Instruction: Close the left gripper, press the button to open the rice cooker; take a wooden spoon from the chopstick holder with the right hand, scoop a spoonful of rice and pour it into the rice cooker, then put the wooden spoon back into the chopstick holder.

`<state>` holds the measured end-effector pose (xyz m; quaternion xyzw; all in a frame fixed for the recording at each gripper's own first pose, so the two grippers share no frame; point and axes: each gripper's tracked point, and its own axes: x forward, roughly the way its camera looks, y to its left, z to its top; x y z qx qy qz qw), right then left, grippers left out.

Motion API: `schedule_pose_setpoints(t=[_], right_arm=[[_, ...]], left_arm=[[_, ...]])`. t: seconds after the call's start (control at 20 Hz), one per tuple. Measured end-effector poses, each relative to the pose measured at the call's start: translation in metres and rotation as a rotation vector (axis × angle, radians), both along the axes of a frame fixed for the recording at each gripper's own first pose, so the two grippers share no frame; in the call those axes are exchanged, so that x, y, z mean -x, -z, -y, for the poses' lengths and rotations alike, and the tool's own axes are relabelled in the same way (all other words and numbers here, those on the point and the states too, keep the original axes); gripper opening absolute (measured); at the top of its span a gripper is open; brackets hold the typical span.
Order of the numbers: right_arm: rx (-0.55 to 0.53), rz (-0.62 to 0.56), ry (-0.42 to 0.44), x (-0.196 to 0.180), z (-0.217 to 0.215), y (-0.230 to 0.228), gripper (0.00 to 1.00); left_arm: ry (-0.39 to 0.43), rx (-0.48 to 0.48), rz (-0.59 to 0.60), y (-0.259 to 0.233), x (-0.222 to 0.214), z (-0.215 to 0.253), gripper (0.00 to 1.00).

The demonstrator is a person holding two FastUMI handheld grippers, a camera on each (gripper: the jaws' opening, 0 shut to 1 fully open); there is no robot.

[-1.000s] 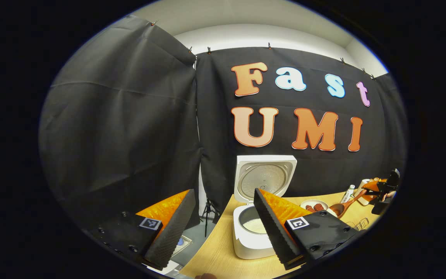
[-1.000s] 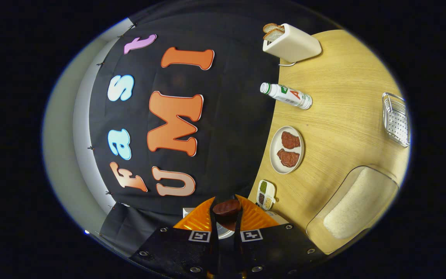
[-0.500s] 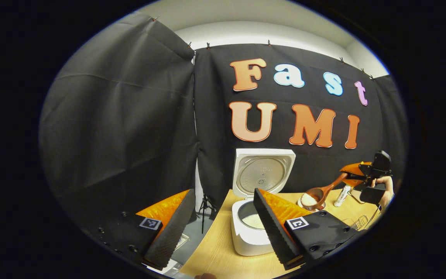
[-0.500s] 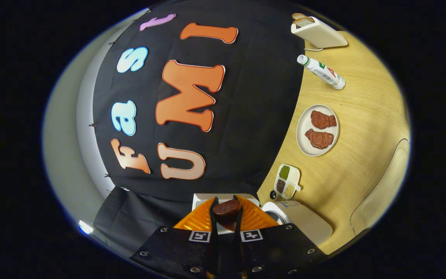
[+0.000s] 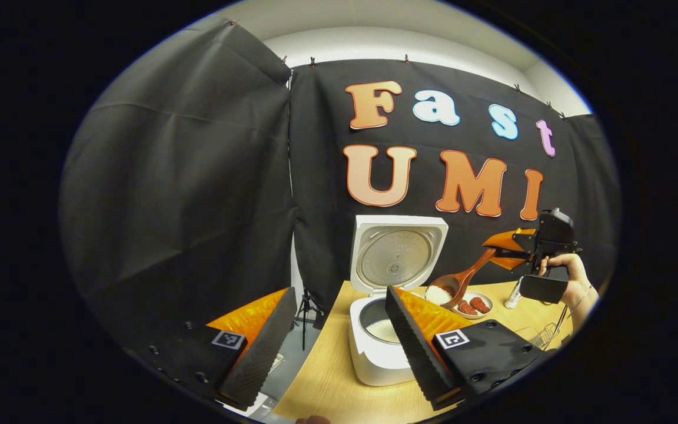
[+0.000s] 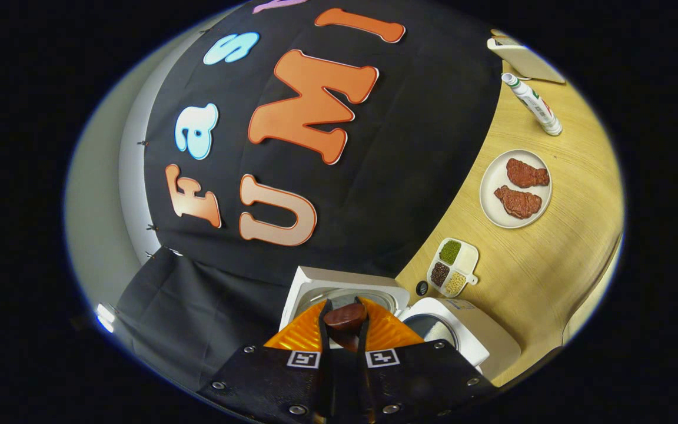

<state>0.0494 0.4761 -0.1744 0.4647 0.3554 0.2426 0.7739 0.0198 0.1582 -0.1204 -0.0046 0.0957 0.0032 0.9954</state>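
Wooden spoon (image 5: 455,281) heaped with white rice, pinched in right claw (image 5: 501,250); left claw (image 5: 339,335) spread.

even, bright overhead light falls on the wooden table (image 6: 527,259), casting only soft shadows. the black cloth wall (image 5: 198,176) soaks up light, with faint sheen along its folds. fisheye distortion bends straight edges near the rim; both views are sharp, without motion blur.
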Motion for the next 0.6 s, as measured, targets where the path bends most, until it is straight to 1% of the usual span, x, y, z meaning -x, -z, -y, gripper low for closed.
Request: schedule_pose_setpoints(t=[0.25,0.6], right_arm=[[0.024,0.006,-0.01,-0.0012,-0.0077,0.003,0.14],[0.128,0.125,-0.037,-0.0015,-0.0111,-0.0048,0.14]], left_arm=[[-0.011,0.01,-0.002,-0.0023,-0.0023,-0.007,1.0],[-0.017,0.008,-0.008,-0.001,-0.0037,-0.0082,0.99]])
